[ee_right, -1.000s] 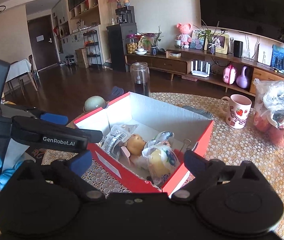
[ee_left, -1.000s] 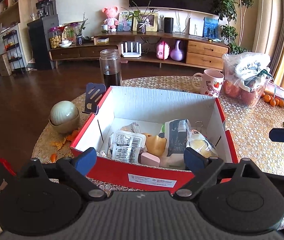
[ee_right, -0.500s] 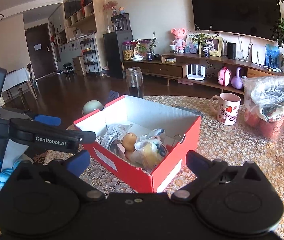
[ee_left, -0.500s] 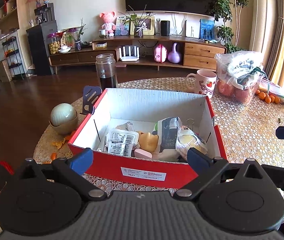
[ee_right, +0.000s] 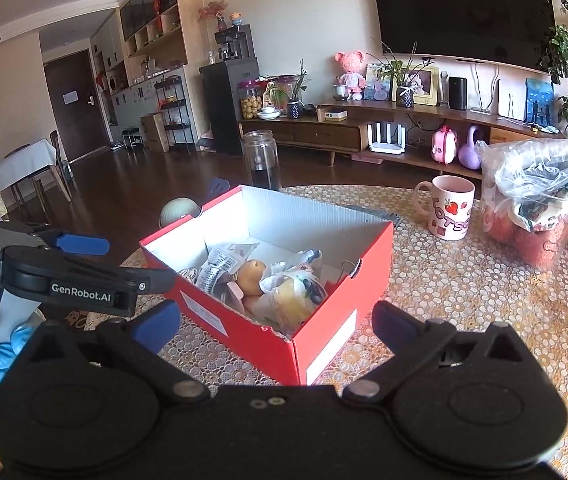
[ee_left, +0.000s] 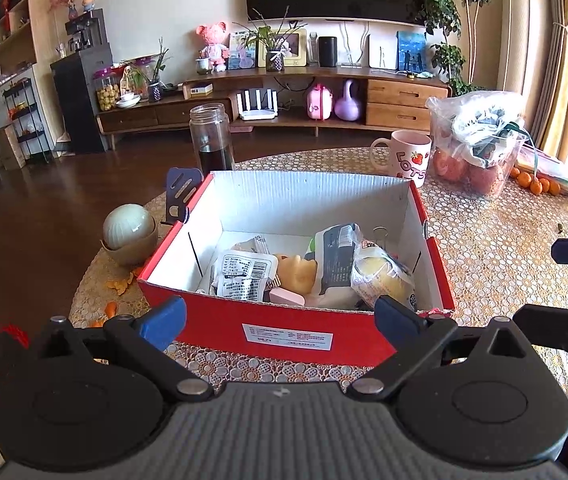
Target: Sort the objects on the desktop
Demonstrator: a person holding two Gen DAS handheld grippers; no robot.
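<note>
**Both tongs drawn back from the red box**

Over the last second both cameras have pulled away from the red box [ee_left: 295,334]: it now sits smaller and higher in each frame, with more of the lace-covered surface [ee_left: 503,264] showing in front of it. The left tongs [ee_left: 280,318] hover at the lower centre of their frame, spread wide and holding nothing, their blue tips level with the box's near wall. The right tongs [ee_right: 276,322] are likewise wide apart and empty, low in their frame, facing the box's near corner.

The box stands open in mid-frame. Inside lie a white labelled packet [ee_left: 242,276], a tan toy figure [ee_left: 297,274], a pink eraser-like block [ee_left: 285,298], a dark pouch [ee_left: 337,258] and a wrapped yellow item [ee_left: 383,284], all crowded toward the near wall.

Left of the box sits a pale onion [ee_left: 128,226] in a bowl. Behind it, at upper centre, stands a glass jar [ee_left: 211,138]; a pink mug [ee_left: 409,156] is at upper right.
</note>
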